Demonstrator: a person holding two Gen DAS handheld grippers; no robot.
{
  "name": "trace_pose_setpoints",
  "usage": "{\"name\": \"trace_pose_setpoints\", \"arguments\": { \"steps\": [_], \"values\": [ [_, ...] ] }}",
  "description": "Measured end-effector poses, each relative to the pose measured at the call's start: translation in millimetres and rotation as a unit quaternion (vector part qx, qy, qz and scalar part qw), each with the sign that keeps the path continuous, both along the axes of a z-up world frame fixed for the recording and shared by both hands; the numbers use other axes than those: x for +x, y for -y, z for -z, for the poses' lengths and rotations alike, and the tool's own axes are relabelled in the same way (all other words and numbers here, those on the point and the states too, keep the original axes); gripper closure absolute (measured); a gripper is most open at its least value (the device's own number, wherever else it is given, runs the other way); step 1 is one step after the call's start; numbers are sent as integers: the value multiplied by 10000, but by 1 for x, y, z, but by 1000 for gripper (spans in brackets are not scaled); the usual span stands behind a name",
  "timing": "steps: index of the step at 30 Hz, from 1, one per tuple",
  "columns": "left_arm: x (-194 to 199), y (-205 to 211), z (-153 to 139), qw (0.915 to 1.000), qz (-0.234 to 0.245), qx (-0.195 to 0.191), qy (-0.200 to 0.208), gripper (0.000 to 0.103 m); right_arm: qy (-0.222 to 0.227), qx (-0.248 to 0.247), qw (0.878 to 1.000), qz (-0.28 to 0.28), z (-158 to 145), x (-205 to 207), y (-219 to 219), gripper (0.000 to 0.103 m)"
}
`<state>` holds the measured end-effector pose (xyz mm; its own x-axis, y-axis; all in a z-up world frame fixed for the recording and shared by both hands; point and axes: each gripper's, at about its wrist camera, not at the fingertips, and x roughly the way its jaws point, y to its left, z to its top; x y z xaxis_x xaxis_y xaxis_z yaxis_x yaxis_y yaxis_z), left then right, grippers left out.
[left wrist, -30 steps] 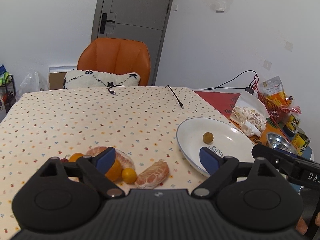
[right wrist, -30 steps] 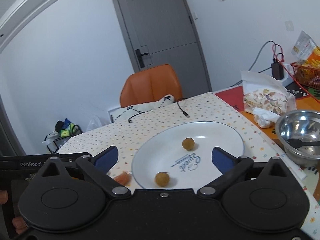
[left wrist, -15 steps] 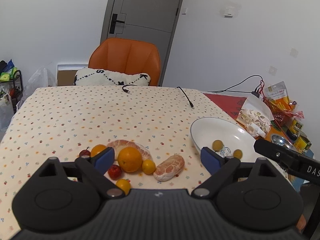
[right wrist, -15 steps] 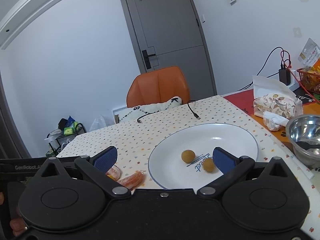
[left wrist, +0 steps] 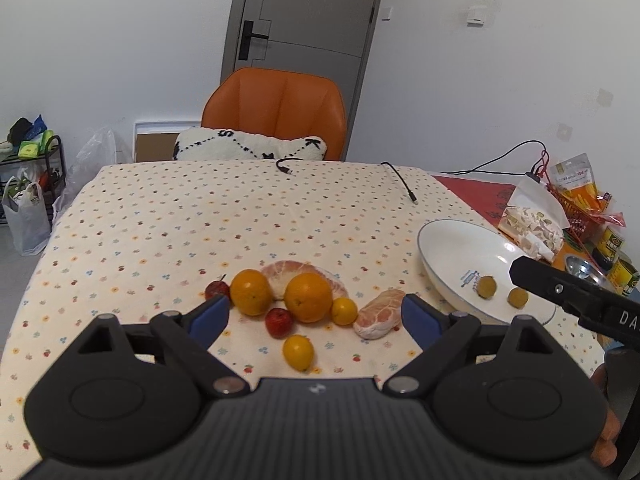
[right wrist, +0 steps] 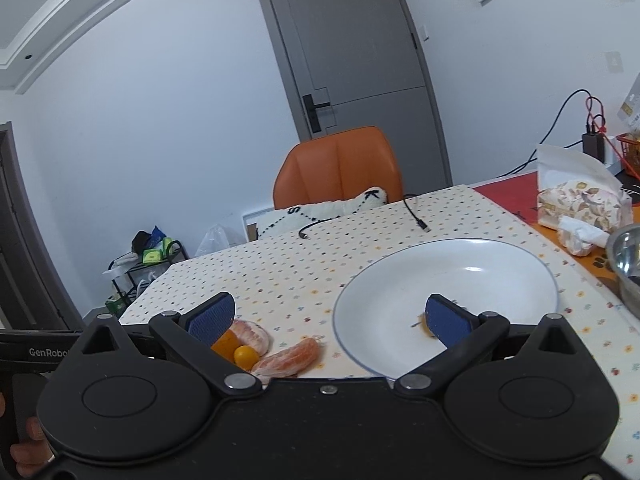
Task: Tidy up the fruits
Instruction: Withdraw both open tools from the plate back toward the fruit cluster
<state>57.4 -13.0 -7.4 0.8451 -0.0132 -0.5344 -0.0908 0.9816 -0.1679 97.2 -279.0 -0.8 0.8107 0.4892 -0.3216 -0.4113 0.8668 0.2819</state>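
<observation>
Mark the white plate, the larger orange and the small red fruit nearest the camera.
round white ceramic plate (left wrist: 444, 248), left wrist view, bare inner wall.
larger round orange (left wrist: 308, 297), left wrist view, centre.
small round red fruit (left wrist: 279, 321), left wrist view, centre.

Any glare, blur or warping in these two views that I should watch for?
Left wrist view: sharp, evenly lit, soft shadows under the oranges; door bowed by fisheye. Right wrist view: small highlight on the plate; ceiling trim curves strongly; no motion blur.
</observation>
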Motion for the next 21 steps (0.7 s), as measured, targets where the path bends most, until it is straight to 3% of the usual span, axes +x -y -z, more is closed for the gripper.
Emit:
{"name": "trace_pose_setpoints", "arguments": {
  "steps": [21],
  "values": [
    [-14, -26, 20, 9992, -348, -73, -162, 12, -335, -184, 9956, -853, 15, -7, -35, 0]
  ]
}}
